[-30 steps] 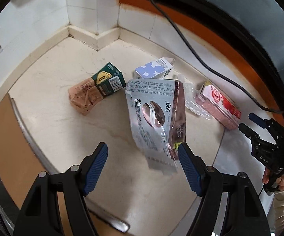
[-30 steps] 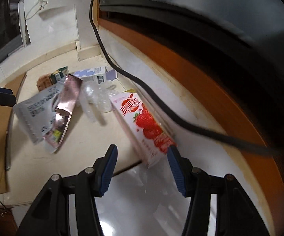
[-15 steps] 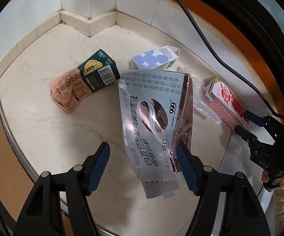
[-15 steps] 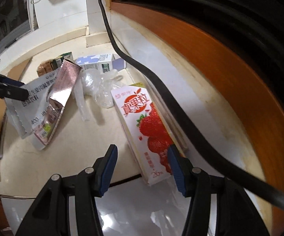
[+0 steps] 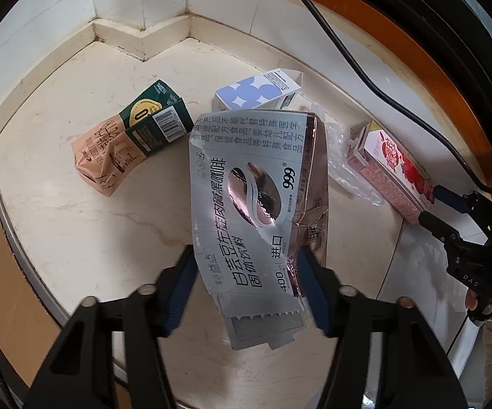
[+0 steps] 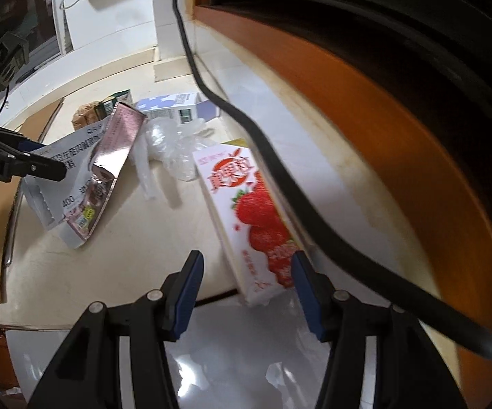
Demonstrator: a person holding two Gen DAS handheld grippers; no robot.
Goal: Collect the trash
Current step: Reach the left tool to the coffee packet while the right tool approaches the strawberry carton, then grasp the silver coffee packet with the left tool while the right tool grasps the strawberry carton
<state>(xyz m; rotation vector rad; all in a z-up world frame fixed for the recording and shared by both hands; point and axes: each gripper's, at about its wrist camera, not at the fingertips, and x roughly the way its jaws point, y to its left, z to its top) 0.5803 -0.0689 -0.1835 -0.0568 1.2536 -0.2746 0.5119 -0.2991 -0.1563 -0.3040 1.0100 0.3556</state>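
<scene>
A: Left gripper (image 5: 246, 293), jaws?

B: Closing. The silver pouch (image 5: 256, 204) has its lower end between them. The blue pads look to be at its two side edges; firm press or not, can't tell.

A: What's past those jaws?

B: Ahead and left, a crumpled tan and green carton (image 5: 126, 143) lying on the pale counter (image 5: 75, 231). Straight ahead beyond the pouch, a white carton with blue dots (image 5: 259, 93) on its side. Ahead right, clear crumpled plastic (image 5: 344, 167) touching the pouch's far edge.

A: Right gripper (image 6: 246, 293)?

B: Jaws closing too. The strawberry carton (image 6: 249, 211) lies flat, its near end between them, close against the right-hand pad. Left pad stands clear of it, bare counter in the gap.

A: Anything by that carton?

B: A black cable (image 6: 273, 163) runs along its right side, next to the orange wood trim (image 6: 399, 156). Left of the jaws, the other gripper at the pouch
</scene>
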